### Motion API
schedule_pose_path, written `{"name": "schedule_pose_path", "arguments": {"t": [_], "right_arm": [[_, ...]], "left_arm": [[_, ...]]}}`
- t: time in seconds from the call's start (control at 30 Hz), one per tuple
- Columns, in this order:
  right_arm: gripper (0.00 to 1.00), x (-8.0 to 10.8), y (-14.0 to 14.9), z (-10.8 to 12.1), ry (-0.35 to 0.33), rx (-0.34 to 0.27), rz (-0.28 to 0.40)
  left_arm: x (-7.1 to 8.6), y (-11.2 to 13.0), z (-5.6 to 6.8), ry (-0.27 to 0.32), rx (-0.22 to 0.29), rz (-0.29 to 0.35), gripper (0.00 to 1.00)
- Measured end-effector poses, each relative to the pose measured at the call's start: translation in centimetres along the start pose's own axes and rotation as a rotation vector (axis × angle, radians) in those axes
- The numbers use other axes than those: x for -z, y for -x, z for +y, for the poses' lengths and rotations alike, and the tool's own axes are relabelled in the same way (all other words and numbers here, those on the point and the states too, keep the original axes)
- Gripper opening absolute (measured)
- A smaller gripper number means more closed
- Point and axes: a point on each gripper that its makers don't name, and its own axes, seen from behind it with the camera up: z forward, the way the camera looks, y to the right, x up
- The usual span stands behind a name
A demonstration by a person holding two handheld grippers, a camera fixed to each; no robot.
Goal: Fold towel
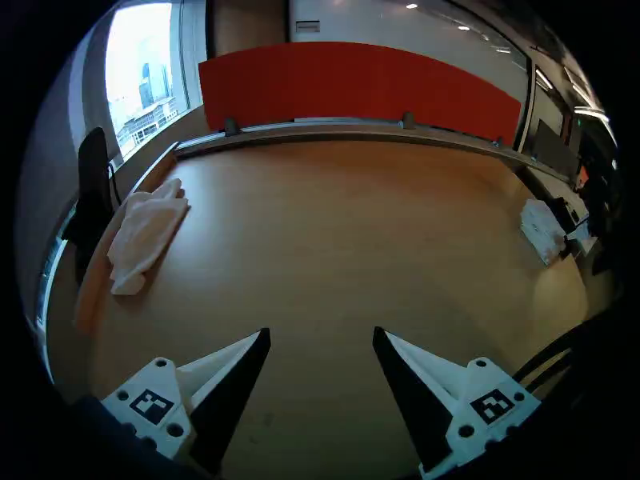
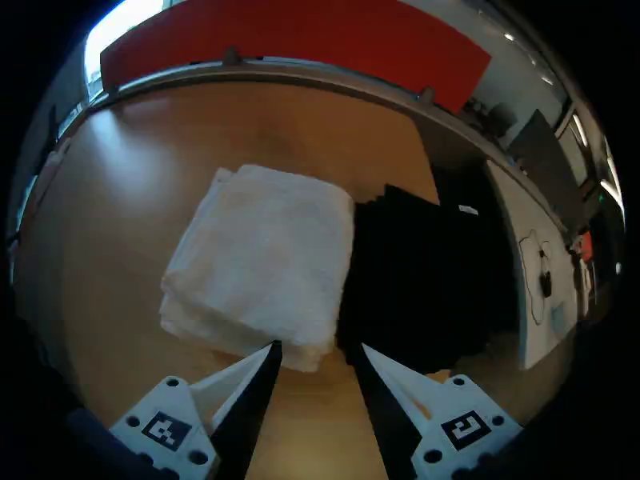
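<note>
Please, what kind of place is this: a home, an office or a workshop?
Most likely an office: a long wooden desk with a red divider panel along its back edge, an office chair beside it, and a large window facing tall city buildings.

The left gripper point(image 1: 320, 332) has two wedge-shaped fingers point(image 1: 228, 376). Each is a white moulded body with a black inner face, tapering to a point. Each white finger base carries a square black-and-white marker point(image 1: 152, 404) and several round holes. Thin black cables point(image 1: 552, 358) run beside one base. The right gripper point(image 2: 318, 346) is of the same build: white wedges, black inner faces, one marker per base.
</note>
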Motion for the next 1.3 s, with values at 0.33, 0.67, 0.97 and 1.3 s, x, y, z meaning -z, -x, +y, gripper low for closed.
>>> {"name": "schedule_pose_path", "arguments": {"t": [0.33,0.67,0.97,1.3], "right_arm": [[0.67,0.5,-2.6,-5.2,-0.089,0.041,0.074],[0.67,0.1,-4.5,-10.1,-0.166,0.079,0.103],[0.49,-0.6,-4.2,-11.2,-0.175,0.114,0.084],[0.17,-0.4,-4.2,-11.4,-0.179,0.113,0.087]], "left_arm": [[0.1,0.3,-0.3,0.000,0.004,0.003,0.95],[0.7,0.6,-1.1,-0.013,0.018,0.006,0.95],[1.2,1.1,-1.8,-0.025,0.027,0.002,0.95],[1.1,1.1,-1.8,-0.022,0.027,0.003,0.95]]}}
